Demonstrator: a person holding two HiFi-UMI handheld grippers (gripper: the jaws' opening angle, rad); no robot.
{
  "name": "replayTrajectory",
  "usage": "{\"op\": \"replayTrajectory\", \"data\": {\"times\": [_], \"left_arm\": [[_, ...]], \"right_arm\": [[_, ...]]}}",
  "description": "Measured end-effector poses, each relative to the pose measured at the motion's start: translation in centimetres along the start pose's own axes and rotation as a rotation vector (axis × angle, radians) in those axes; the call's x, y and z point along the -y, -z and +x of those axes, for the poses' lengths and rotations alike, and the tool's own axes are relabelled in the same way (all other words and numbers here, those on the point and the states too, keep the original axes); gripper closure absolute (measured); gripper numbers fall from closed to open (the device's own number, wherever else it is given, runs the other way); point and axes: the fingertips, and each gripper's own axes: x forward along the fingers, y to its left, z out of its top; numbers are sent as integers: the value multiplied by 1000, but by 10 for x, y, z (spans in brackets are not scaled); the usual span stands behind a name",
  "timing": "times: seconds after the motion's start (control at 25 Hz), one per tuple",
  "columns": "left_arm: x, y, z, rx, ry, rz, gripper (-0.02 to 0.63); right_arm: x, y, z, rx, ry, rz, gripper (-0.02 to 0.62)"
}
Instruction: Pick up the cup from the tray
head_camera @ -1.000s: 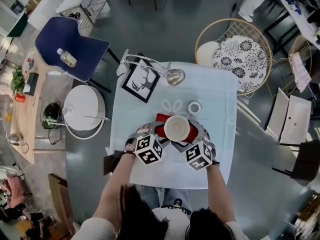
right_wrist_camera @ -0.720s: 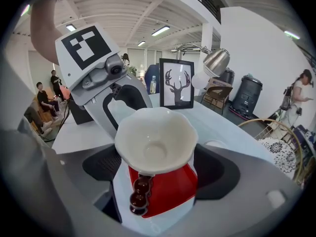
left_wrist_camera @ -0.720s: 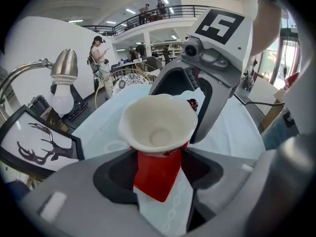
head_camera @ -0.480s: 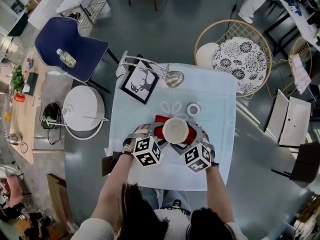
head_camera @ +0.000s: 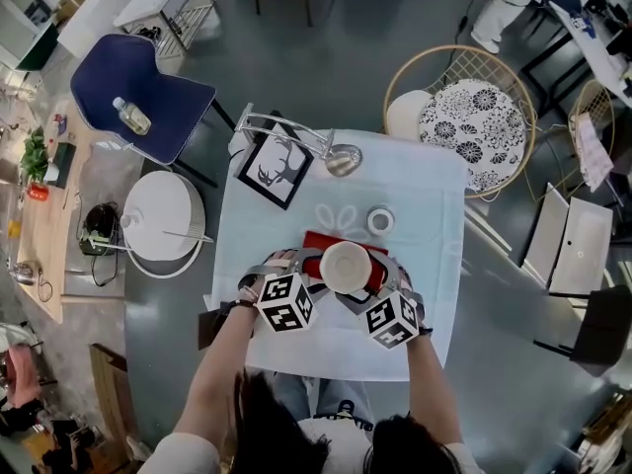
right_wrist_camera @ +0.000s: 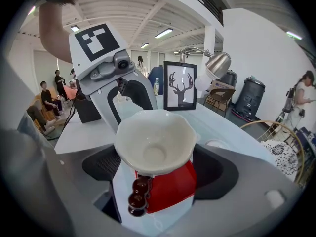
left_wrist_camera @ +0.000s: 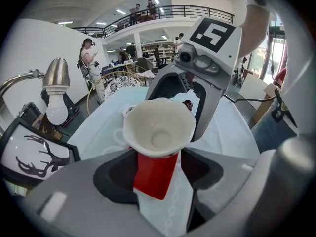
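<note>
- Now the white cup (head_camera: 348,265) sits on the red tray (head_camera: 318,242), on the near part of the table (head_camera: 425,196)
- The left gripper (left_wrist_camera: 158,172) and the right gripper (right_wrist_camera: 159,168) are both wide open, one on each side, with the cup in between; neither holds it
- I think it is best to close softly under the wide rim, keep the cup straight, and lift slowly so the tray stays down

The white cup (head_camera: 346,265) is empty and upright, with a wavy flared rim and a dark beaded handle. It sits over the flat red tray (head_camera: 316,245).
</note>
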Motion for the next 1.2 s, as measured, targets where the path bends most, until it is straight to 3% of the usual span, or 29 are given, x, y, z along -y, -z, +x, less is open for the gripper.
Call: {"op": "replayTrajectory", "data": {"times": [0.44, 0.84, 1.2], "left_arm": [[5, -20, -11, 52, 0, -19, 337], [37, -39, -7, 71, 41, 39, 337], [77, -72, 12, 86, 113, 130, 339]], "right_arm": [[3, -9, -24, 37, 17, -1, 123], [-10, 13, -53, 36, 48, 39, 123], [-19, 56, -91, 28, 113, 142, 124]]}}
